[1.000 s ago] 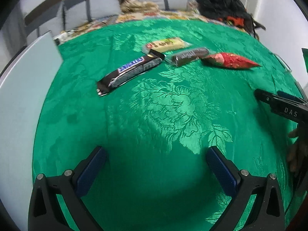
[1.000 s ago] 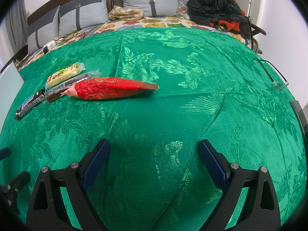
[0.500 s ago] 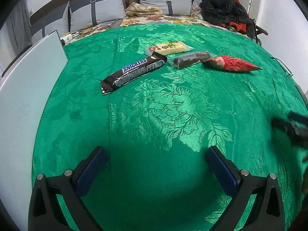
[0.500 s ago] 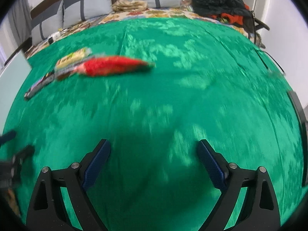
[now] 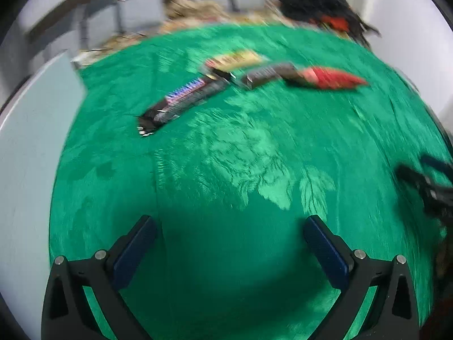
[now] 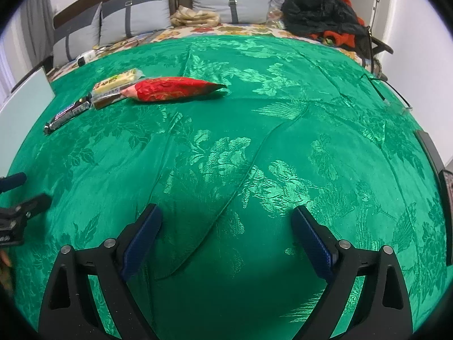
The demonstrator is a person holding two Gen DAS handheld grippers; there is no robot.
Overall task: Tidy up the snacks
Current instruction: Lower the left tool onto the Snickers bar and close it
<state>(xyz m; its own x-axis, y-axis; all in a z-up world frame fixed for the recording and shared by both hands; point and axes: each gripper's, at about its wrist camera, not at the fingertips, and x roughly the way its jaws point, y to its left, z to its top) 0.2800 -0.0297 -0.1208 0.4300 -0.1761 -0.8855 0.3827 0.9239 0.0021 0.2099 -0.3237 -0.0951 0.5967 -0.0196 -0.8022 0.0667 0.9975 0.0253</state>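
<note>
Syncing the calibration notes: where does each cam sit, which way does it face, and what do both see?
Left wrist: on the left tongs, looking forward over the green cloth at the snack row; own open fingers show, right tongs at right edge; blurred.
Right wrist: on the right tongs, facing the sofa cushions; own open fingers show, left tongs at left edge.
Shared: Snickers bar, red snack bag, yellow bar.

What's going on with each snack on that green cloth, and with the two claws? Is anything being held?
Snickers bar: lying flat, sealed, not held.
Yellow snack pack: lying flat, not held.
Brown bar in clear wrap: lying flat, between the Snickers and the red pack.
Red snack pack: lying flat, sealed, not held.
Left claw: open, empty.
Right claw: open, empty.
</note>
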